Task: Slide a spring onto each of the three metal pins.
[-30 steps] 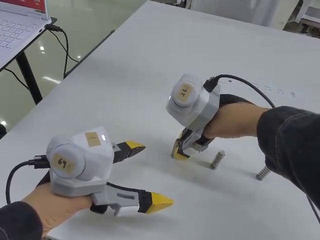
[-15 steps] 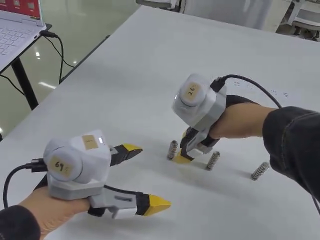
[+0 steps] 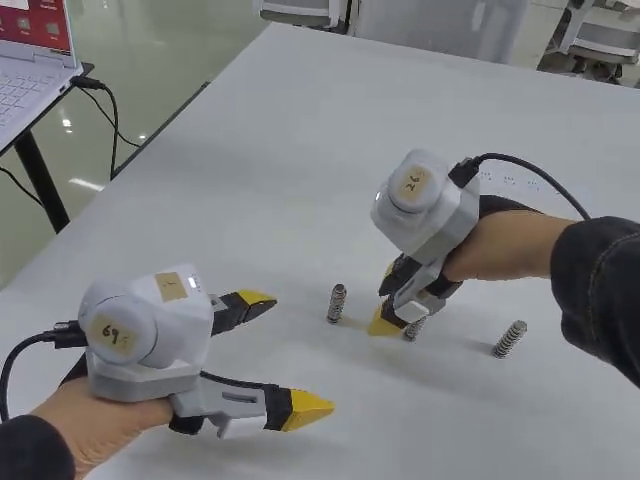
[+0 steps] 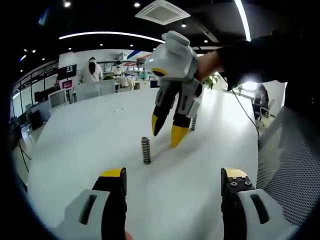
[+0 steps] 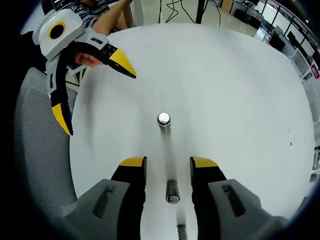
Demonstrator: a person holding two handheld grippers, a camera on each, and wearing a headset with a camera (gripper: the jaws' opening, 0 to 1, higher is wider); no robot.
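Yellow-tipped left tongs (image 3: 292, 352) gape, holding nothing — right tongs (image 5: 167, 162) stand apart too, a spring (image 5: 172, 190) between their jaws, clear of both; second spring (image 5: 163, 121) upright just ahead, third spring (image 3: 509, 339) back behind the tips.

A white table (image 3: 300, 120) stands on a glossy pale floor (image 3: 150, 50), with a laptop (image 3: 25, 60) at far left. Strip lights (image 4: 115, 35) and a vent (image 4: 162, 11) mark the dark ceiling. A grey mesh chair (image 5: 35, 165) stands beside the table.
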